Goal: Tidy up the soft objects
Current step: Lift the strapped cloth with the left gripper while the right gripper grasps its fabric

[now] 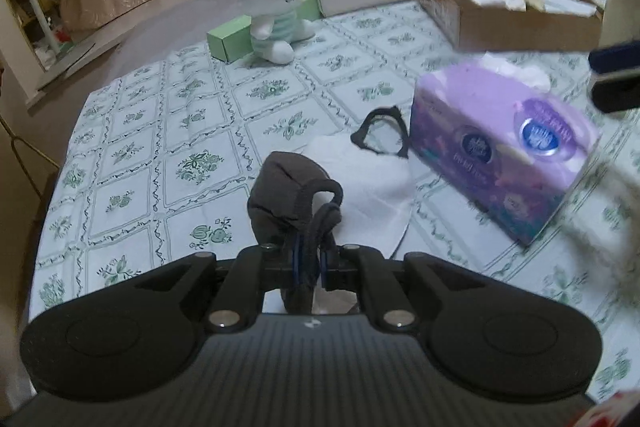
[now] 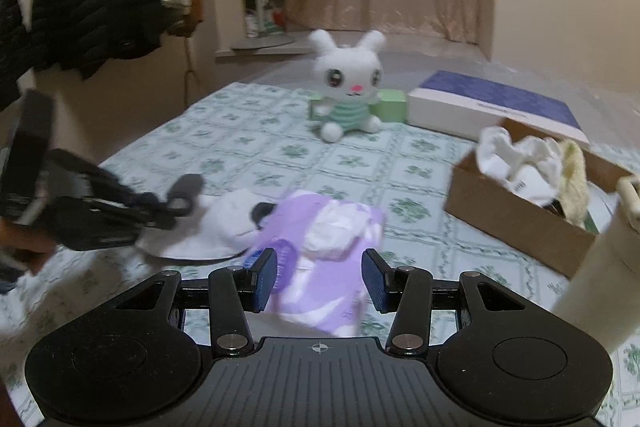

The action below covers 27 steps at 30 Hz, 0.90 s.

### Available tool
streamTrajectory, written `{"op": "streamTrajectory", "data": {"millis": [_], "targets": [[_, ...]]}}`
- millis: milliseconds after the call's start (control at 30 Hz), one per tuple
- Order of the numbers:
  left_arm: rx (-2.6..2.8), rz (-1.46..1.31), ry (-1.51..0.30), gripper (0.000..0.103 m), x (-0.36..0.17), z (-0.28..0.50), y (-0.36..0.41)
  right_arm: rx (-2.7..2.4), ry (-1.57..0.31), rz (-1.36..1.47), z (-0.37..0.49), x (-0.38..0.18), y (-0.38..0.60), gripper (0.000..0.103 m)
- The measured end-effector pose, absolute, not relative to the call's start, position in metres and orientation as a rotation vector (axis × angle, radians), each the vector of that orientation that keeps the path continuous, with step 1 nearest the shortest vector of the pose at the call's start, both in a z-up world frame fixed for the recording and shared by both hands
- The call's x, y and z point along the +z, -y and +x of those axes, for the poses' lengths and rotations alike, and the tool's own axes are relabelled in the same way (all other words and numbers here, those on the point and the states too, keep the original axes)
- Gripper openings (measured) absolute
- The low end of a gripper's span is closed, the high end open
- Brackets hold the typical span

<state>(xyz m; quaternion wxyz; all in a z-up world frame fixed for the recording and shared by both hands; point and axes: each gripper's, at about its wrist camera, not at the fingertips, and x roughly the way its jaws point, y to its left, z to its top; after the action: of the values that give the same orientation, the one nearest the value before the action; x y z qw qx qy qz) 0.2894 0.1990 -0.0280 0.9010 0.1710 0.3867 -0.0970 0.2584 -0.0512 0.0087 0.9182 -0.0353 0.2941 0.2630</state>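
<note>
- Centrally, lower frame, the left claw [image 1: 308, 267] is clamped tight on a dark grey fabric piece [image 1: 288, 195].
- Right claw [image 2: 319, 277] gapes wide, empty, over the purple tissue pack [image 2: 328, 255].

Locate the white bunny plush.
The white bunny plush with striped green shirt sits upright at the bed's far end, against a light green box.

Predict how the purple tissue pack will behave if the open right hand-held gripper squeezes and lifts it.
The purple tissue pack looks like a soft film wrapper, so it would probably dent between the fingers of the right hand-held gripper. It is likely light for its bulk. The loose tissue sticking out on top may pull free or tear.
</note>
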Motion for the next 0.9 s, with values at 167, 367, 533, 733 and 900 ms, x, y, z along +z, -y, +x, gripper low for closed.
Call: {"op": "streamTrajectory", "data": {"millis": [167, 367, 533, 733, 900], "targets": [[-0.162, 0.394, -0.827, 0.013, -0.039, 0.29, -0.213, 0.651, -0.586, -0.156, 0.252, 0.013, 0.028, 0.047], [-0.286, 0.33, -0.799, 0.055, -0.04, 0.282, -0.231, 0.839, -0.543, -0.387, 0.259, 0.006, -0.024, 0.047], [-0.295, 0.355, -0.776, 0.067, -0.036, 0.277, -0.239, 0.929, -0.533, -0.64, 0.275, -0.016, -0.067, 0.049], [-0.292, 0.314, -0.768, 0.068, -0.036, 0.273, -0.255, 1.019, -0.54, -0.881, 0.294, -0.038, -0.101, 0.061], [-0.318, 0.316, -0.758, 0.069, -0.04, 0.267, -0.256, 1.038, -0.617, -0.963, 0.317, -0.058, -0.122, 0.061]]}}
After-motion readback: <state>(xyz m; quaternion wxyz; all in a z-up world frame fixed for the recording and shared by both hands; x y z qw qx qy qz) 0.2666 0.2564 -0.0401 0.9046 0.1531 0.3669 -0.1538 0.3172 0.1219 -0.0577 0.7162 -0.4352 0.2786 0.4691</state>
